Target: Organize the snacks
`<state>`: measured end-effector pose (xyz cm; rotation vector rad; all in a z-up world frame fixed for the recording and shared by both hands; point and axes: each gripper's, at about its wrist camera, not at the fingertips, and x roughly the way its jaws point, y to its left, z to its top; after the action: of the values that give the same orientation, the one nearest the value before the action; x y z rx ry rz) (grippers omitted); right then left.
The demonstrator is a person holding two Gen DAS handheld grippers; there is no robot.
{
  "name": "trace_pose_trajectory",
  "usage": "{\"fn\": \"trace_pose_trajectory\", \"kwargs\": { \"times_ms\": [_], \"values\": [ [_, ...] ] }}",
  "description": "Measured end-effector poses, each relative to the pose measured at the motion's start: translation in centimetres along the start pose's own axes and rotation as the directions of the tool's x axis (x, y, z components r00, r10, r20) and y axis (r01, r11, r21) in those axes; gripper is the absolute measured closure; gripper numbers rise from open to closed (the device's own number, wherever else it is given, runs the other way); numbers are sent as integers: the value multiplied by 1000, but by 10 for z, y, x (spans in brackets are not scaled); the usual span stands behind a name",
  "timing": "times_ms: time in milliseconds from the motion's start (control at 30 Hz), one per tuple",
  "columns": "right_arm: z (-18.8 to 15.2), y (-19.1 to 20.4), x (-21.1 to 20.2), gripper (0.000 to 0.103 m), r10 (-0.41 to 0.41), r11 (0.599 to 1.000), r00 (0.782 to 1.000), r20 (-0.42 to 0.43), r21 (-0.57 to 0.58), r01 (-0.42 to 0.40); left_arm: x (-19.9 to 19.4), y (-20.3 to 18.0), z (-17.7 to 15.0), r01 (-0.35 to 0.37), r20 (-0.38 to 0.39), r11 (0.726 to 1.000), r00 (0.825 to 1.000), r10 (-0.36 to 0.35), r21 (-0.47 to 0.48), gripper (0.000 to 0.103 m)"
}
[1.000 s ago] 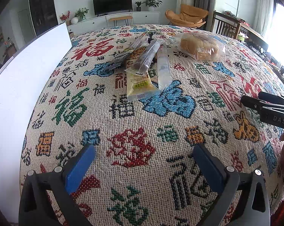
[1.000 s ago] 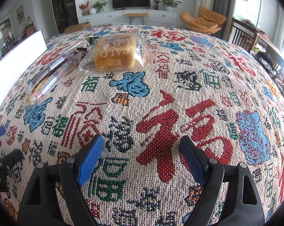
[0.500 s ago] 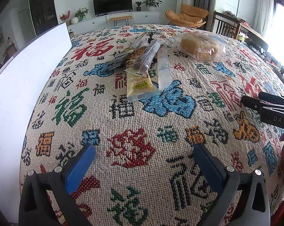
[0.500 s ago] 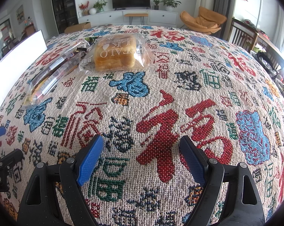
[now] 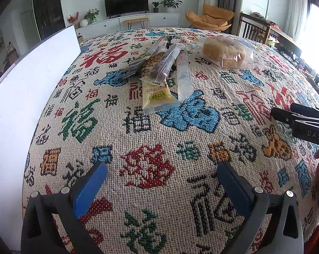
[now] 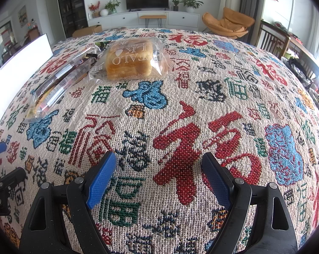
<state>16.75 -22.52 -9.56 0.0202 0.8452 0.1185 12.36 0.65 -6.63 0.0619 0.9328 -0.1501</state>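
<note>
Left wrist view: the left hand-held gripper (image 5: 161,180) stands wide and empty; the snack packets (image 5: 165,72) lie ahead, long axes pointing away.

Right wrist view: the right hand-held gripper (image 6: 159,173) stands wide and empty; the bagged bread (image 6: 129,61) lies ahead-left, nearer this hand.

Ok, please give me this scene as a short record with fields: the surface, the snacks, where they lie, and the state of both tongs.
surface: patterned tablecloth with woven characters
bread: bagged loaf, lying apart to the right of the other snacks
other snacks: yellow packet with a dark wrapped bar across it, clear packets beside
left tongs: open, nothing between them
right tongs: open, nothing between them
side: white board along the left edge
</note>
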Motion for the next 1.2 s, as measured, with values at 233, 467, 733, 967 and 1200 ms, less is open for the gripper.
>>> {"fn": "trace_pose_trajectory", "kwargs": {
  "times_ms": [233,467,733,967,1200],
  "values": [
    [0,0,0,17,1,1000,1000,0,0,-1,0,0,0,0,0,1000,1000,0,0,0],
    [0,-1,0,17,1,1000,1000,0,1,-1,0,0,0,0,0,1000,1000,0,0,0],
    [20,-7,1,18,78,996,997,-22,37,-77,0,0,0,1,1,1000,1000,-1,-2,0],
    [104,13,-4,18,103,994,992,68,-35,-101,0,1,0,1,1,1000,1000,-1,-3,0],
    [167,48,64,18,-10,980,999,-42,-200,2,0,1,0,1,2,1000,1000,-1,-3,0]
  ]
}}
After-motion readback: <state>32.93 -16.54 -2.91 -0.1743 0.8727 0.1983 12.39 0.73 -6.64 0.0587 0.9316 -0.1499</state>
